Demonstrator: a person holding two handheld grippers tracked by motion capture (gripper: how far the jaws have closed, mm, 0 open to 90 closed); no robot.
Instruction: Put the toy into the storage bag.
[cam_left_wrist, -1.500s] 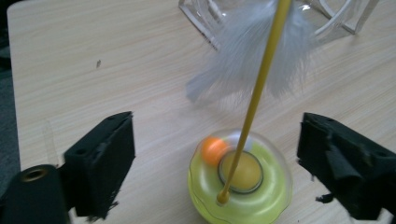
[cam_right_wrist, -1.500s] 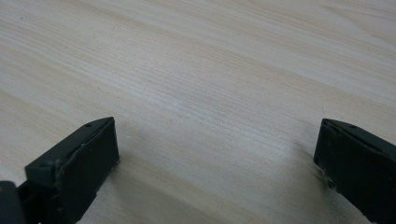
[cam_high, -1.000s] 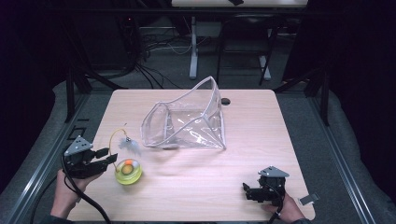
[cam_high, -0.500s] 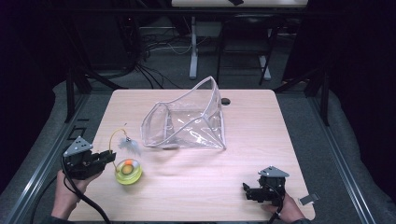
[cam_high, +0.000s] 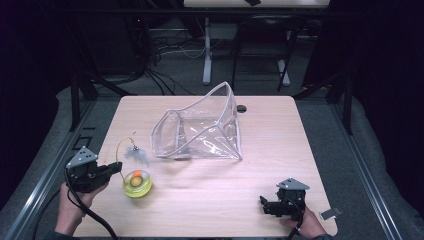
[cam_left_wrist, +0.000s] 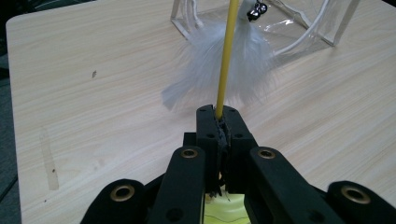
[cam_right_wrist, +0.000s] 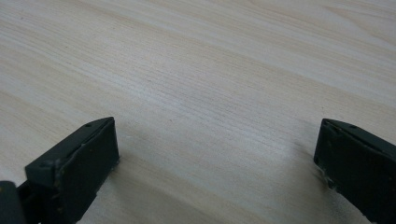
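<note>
A pale wood-grain table with rounded corners carries a large clear soft-plastic pouch with white piped edges, lying open and slumped near the centre, its glossy walls creased and catching glare. At about eight o'clock from the pouch sits a small translucent yellow-green round base with an orange ball inside; a thin, smooth yellow wand arcs up from it and ends in a wispy grey feather tuft with a small dark bell at its top, cut off by the upper edge of the left gripper view. The left gripper, black plastic with brass-ringed rivets, is clamped tight on that wand just above the base, which is mostly hidden beneath its jaws. At five o'clock from the pouch the right gripper rests low on the bare table, its matte black jaws spread wide apart and holding nothing. The ball's surface is too small to make out.
</note>
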